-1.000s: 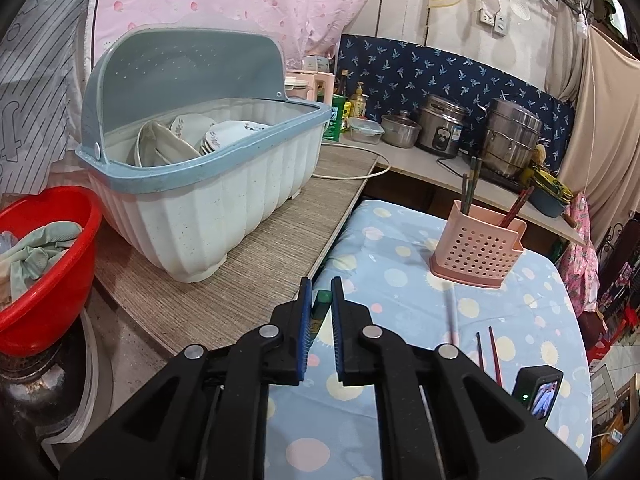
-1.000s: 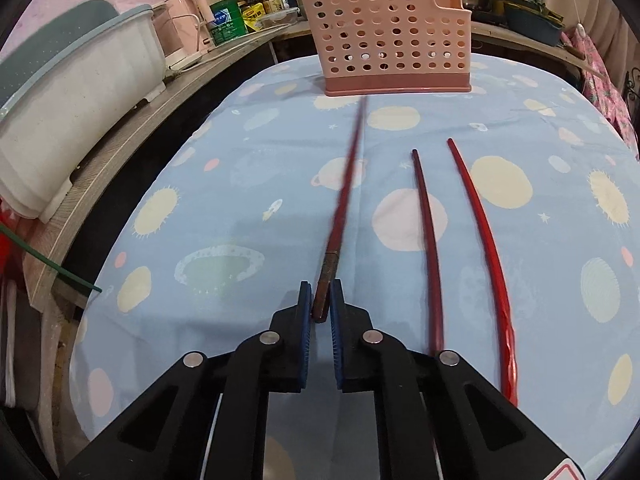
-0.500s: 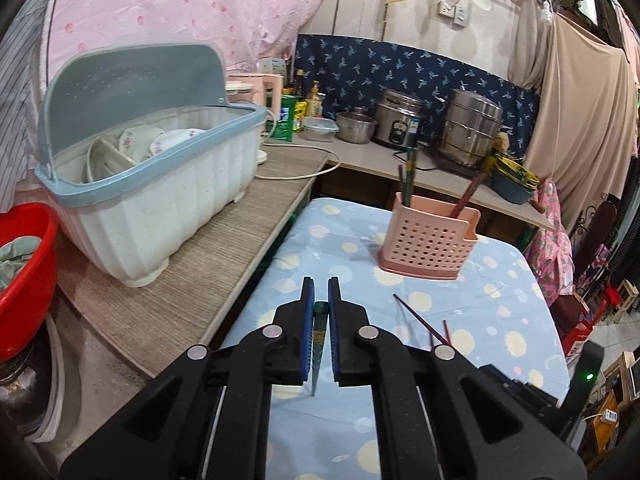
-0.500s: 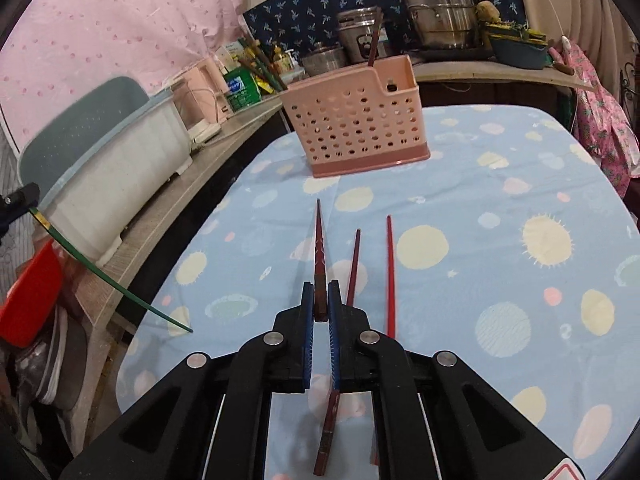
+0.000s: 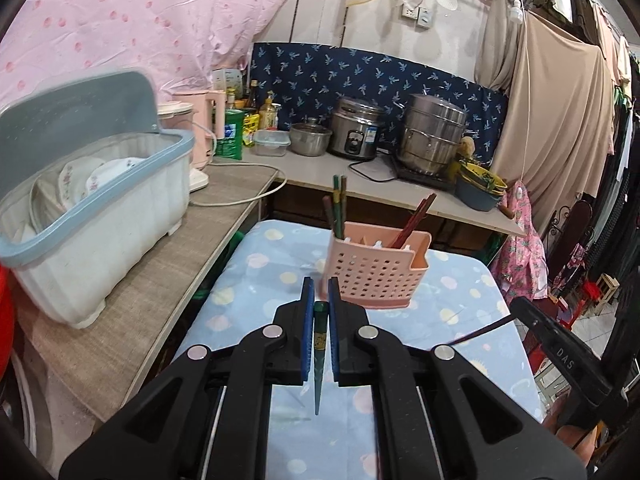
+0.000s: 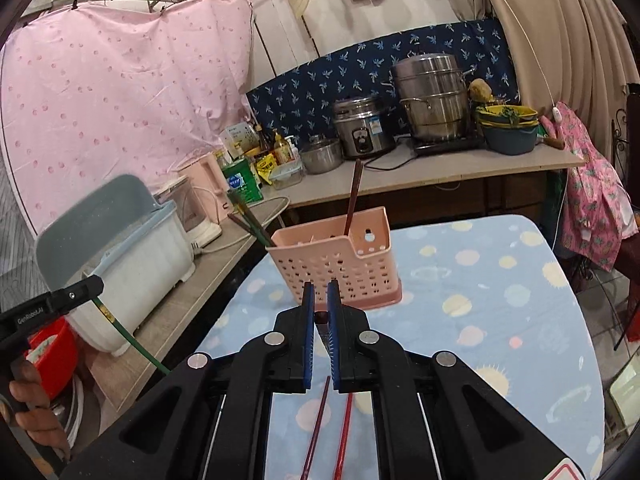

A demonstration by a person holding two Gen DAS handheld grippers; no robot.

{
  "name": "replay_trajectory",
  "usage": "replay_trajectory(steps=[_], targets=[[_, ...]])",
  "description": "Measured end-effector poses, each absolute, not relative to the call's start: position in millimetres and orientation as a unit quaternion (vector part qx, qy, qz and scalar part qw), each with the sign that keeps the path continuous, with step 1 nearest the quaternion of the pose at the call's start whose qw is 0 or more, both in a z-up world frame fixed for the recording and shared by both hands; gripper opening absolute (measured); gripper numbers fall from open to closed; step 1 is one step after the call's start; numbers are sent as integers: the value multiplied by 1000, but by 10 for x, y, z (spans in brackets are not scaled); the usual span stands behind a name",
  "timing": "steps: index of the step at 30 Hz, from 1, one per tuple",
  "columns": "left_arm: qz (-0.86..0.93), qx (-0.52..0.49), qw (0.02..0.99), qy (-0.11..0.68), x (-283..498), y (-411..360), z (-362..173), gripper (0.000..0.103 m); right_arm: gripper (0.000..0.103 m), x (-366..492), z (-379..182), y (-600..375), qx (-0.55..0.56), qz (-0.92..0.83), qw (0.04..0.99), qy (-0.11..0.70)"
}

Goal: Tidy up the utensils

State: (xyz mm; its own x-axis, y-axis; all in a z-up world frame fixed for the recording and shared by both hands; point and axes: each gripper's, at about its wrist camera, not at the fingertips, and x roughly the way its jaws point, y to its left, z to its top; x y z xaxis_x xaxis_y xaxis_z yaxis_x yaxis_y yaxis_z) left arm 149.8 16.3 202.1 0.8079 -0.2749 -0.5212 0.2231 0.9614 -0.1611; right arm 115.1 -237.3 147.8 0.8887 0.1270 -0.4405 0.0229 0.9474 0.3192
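- Several chopsticks were already seen standing in the pink perforated holder [image 6: 336, 264]: dark and green ones at its left end, a reddish-brown one toward its right.
- Two red chopsticks [image 6: 344, 432] were noted lying on the spotted tablecloth [image 6: 500, 320], not yet collected.
- The left gripper [image 5: 319, 300] was closed on a green chopstick [image 5: 319, 364], tip pointing down, short of the holder.
- The right gripper [image 6: 319, 300] was nearly closed on a dark reddish chopstick end [image 6: 320, 317].
- Task was judged partly done: two held, two lying.
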Motion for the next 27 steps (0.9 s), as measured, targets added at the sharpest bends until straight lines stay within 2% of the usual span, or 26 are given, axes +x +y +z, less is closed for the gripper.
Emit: replay_trajectory(steps=[3, 4, 10, 14, 15, 17, 18, 19, 27], targets=[[-136, -48, 951, 273, 1685, 31, 2117, 7, 6, 1322, 1602, -2460, 159, 27, 961, 226], [-135, -48, 952, 270, 1754, -14, 2157, 7, 1, 1376, 1636, -2483, 158, 27, 961, 224], [-136, -53, 959, 244, 2117, -217, 2445, 7, 1, 1686, 1960, -2605, 145, 23, 969, 200], [-140, -51, 959, 243, 2191, -271, 2463, 7, 1, 1688, 1956, -2650, 144, 26, 969, 200], [-142, -48, 958, 244, 2186, -270, 2441, 7, 1, 1661, 1903, -2668, 143, 25, 968, 205], [-140, -40, 957, 250, 2179, -262, 2364, 7, 8, 1624, 1735, -2740, 147, 20, 963, 224], [-138, -38, 956, 255, 2181, -254, 2323, 7, 21, 1622, 1609, -2797, 147, 12, 960, 240], [-137, -37, 956, 257, 2172, -239, 2288, 7, 28, 1627, 1503, -2850, 149, 6, 957, 251], [-97, -26, 957, 273, 2218, -98, 2040, 7, 28, 2113, 393, -3626, 203, -58, 902, 376]])
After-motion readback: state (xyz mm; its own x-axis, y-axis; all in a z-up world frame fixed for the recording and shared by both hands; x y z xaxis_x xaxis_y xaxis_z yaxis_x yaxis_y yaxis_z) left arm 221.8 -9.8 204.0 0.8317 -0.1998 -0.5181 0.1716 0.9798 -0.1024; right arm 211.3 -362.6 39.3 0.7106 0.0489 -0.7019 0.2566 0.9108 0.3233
